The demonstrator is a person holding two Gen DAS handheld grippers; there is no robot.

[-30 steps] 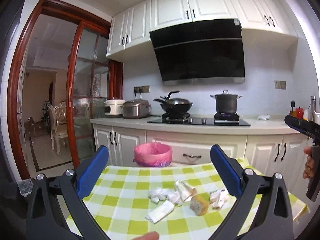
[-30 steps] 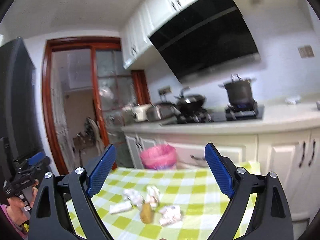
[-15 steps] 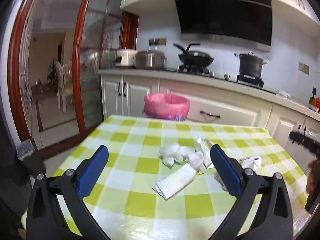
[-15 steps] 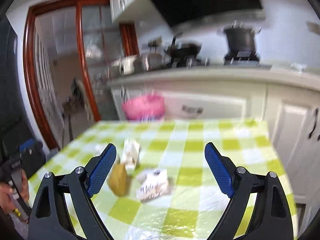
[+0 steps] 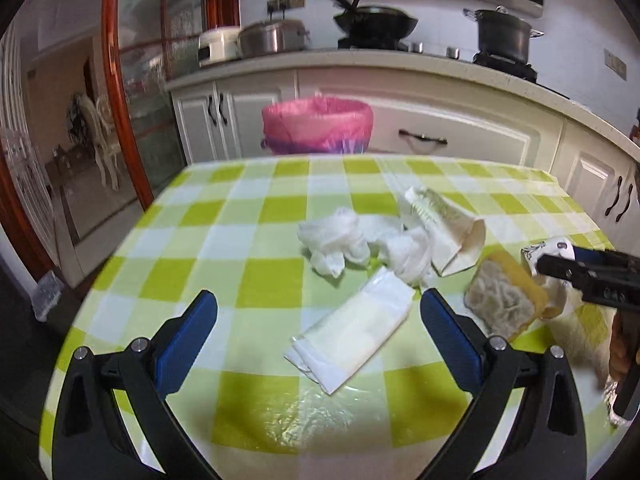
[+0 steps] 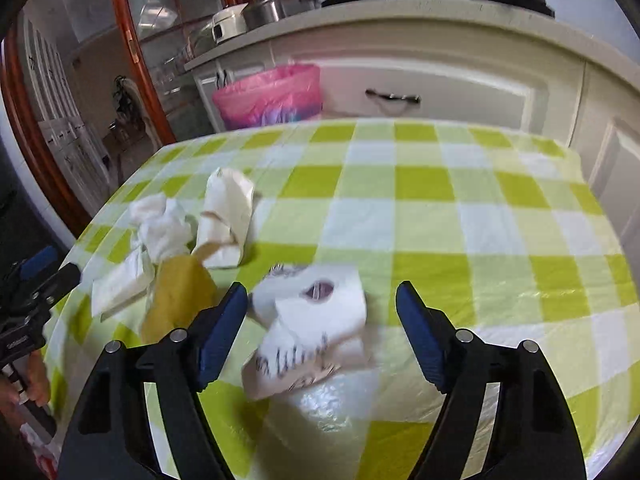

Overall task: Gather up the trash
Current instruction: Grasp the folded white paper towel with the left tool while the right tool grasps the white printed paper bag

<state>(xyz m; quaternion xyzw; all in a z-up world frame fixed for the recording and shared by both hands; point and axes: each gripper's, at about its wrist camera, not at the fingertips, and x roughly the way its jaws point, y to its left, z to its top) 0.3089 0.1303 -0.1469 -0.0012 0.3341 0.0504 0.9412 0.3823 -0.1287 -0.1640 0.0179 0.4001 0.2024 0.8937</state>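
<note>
Trash lies on a green-checked table [image 5: 260,272]. My left gripper [image 5: 318,326] is open, its blue fingers on either side of a flat white packet [image 5: 352,330]. Beyond it lie crumpled tissues [image 5: 340,240], a cream paper wrapper [image 5: 444,232] and a yellow sponge piece [image 5: 504,300]. My right gripper [image 6: 320,318] is open, astride a printed white paper wrapper [image 6: 312,320]. The yellow piece [image 6: 180,292], tissues [image 6: 160,224] and cream wrapper [image 6: 228,216] lie to its left. A pink-lined bin [image 5: 318,124] stands behind the table.
White kitchen cabinets [image 5: 460,136] and a counter with pots stand behind the table. A red-framed glass door [image 5: 132,92] is at the left. The right gripper's body [image 5: 592,276] shows at the right edge of the left wrist view.
Both grippers have dropped and come closer to the table. The left now frames the white packet, the right frames the printed wrapper. Both stay open.
</note>
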